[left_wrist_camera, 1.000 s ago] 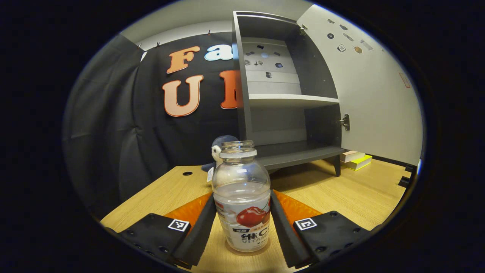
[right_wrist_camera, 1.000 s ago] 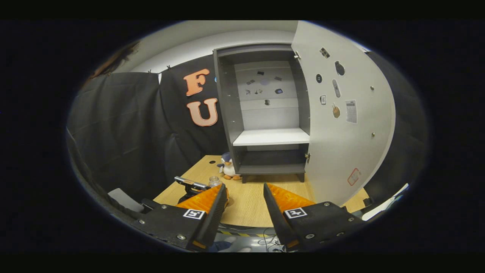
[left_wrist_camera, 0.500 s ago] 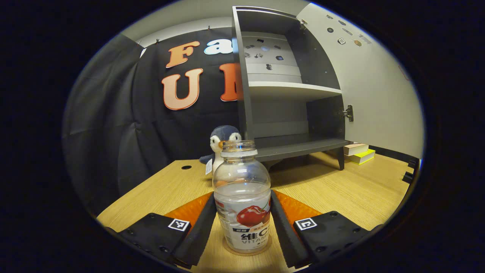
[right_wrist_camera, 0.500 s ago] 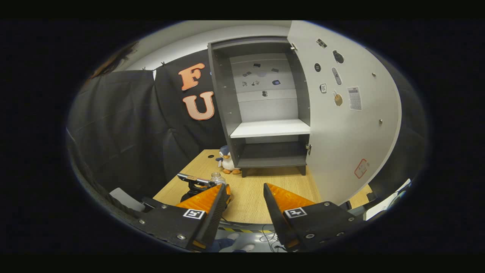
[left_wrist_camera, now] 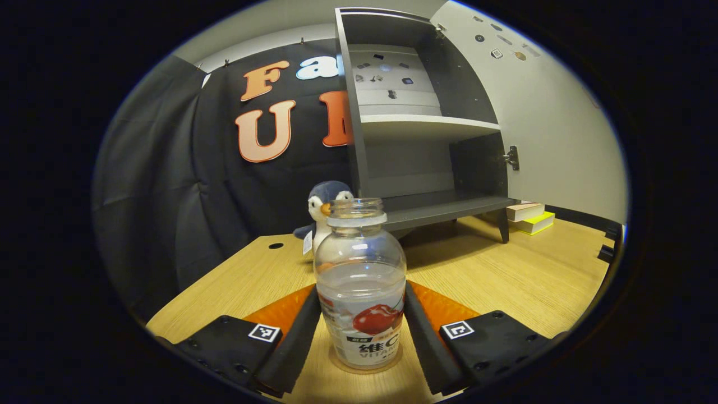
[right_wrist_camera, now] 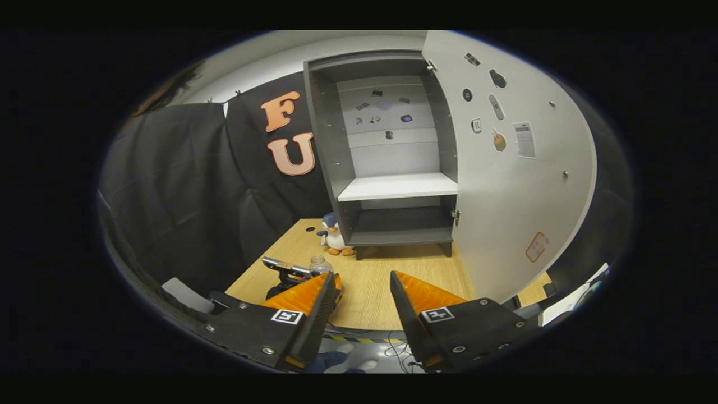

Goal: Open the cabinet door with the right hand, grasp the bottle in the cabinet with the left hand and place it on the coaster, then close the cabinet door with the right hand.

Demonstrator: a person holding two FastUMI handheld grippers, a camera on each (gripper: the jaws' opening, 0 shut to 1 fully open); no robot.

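2 fingers of the left gripper [left_wrist_camera: 362, 331] flanked the bottle [left_wrist_camera: 360, 286], which stood upright on the coaster [left_wrist_camera: 364, 367], apparently so it could be set down squarely; whether they still pressed it I cannot tell. The right gripper [right_wrist_camera: 362, 306] waited empty, jaws apart, facing the open cabinet door [right_wrist_camera: 516, 168], probably ready to close it. 1 penguin toy [left_wrist_camera: 325, 210] stood beside 1 cabinet [left_wrist_camera: 415, 123].

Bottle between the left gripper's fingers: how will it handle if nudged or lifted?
The bottle looks like thin clear plastic, empty and uncapped: probably light and squeezable. Narrow base on the coaster, so it may tip easily. Round, it would likely roll.
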